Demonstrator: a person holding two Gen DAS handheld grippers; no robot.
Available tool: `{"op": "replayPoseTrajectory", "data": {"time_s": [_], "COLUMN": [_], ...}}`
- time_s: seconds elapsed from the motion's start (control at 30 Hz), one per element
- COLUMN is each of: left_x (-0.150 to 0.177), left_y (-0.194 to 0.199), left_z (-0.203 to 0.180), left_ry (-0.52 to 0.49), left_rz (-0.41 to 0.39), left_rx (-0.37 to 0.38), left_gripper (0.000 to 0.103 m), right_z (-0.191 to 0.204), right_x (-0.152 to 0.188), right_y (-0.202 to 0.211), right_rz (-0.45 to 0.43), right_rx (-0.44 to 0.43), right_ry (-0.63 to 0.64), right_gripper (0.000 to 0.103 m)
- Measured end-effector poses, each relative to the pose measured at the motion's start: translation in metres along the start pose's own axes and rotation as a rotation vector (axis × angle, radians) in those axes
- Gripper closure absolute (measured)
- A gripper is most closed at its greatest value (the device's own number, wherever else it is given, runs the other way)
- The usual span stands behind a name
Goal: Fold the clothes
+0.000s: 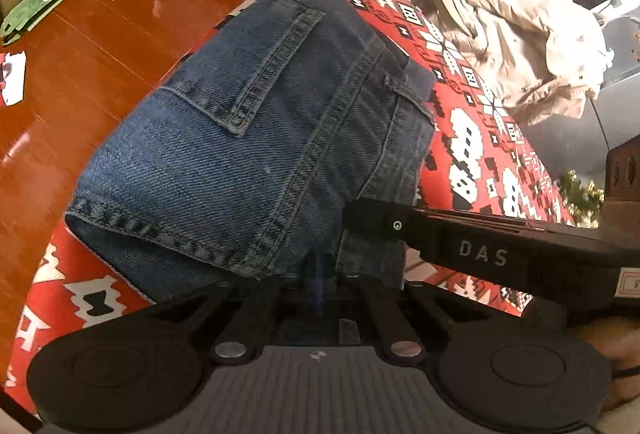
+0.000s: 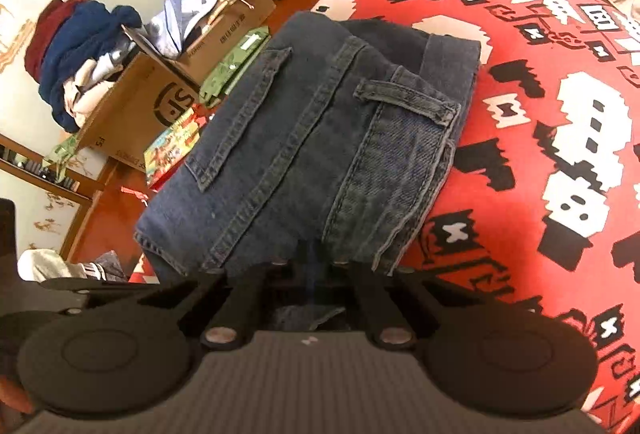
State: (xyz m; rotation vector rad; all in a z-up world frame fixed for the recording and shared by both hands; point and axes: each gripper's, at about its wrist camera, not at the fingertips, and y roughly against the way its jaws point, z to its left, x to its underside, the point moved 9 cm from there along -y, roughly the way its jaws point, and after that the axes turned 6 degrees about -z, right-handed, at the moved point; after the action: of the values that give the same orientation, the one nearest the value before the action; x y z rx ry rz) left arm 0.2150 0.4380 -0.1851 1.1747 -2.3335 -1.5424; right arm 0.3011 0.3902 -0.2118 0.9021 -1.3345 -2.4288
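Note:
A pair of dark blue jeans [image 1: 260, 138] lies folded into a thick bundle on a red patterned cloth [image 1: 472, 138], back pocket and waistband facing up. My left gripper [image 1: 320, 274] is shut on the near edge of the jeans, its fingertips buried in denim. From the right, my right gripper [image 1: 372, 220] reaches in and is clamped on the waistband corner. In the right wrist view the same jeans [image 2: 320, 138] fill the middle, with the belt loop on top. There my right gripper [image 2: 312, 274] is shut on the near hem, tips hidden by cloth.
The red cloth [image 2: 540, 114] covers a rounded surface that drops off to a wooden floor [image 1: 100, 54]. A beige jacket [image 1: 528, 46] hangs over a chair at the back right. Cardboard boxes [image 2: 152, 102] stuffed with clothes and green packaging [image 1: 44, 2] sit on the floor.

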Motion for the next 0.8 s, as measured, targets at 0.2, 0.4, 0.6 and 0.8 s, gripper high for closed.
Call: {"op": "replayPoseTrajectory", "data": {"time_s": [0.2, 0.4, 0.6, 0.8], "left_x": [-0.037, -0.042, -0.035, -0.05], "left_y": [0.03, 0.017, 0.014, 0.023], "left_z": [-0.004, 0.029, 0.038, 0.029], "left_ry": [0.02, 0.027, -0.005, -0.033], "left_rz": [-0.087, -0.064, -0.041, -0.034], "left_rx": [0.025, -0.046, -0.052, -0.016], "left_gripper": [0.101, 0.101, 0.1, 0.101], "right_z": [0.024, 0.047, 0.027, -0.002], "right_x": [-0.023, -0.046, -0.068, -0.114], "right_y": [0.02, -0.003, -0.029, -0.024], "right_rz": [-0.014, -0.032, -0.061, -0.149], "right_rx": [0.003, 0.009, 0.076, 0.123], "right_ry": [0.004, 0.031, 0.018, -0.039], "right_gripper": [0.099, 0.099, 0.103, 0.103]}}
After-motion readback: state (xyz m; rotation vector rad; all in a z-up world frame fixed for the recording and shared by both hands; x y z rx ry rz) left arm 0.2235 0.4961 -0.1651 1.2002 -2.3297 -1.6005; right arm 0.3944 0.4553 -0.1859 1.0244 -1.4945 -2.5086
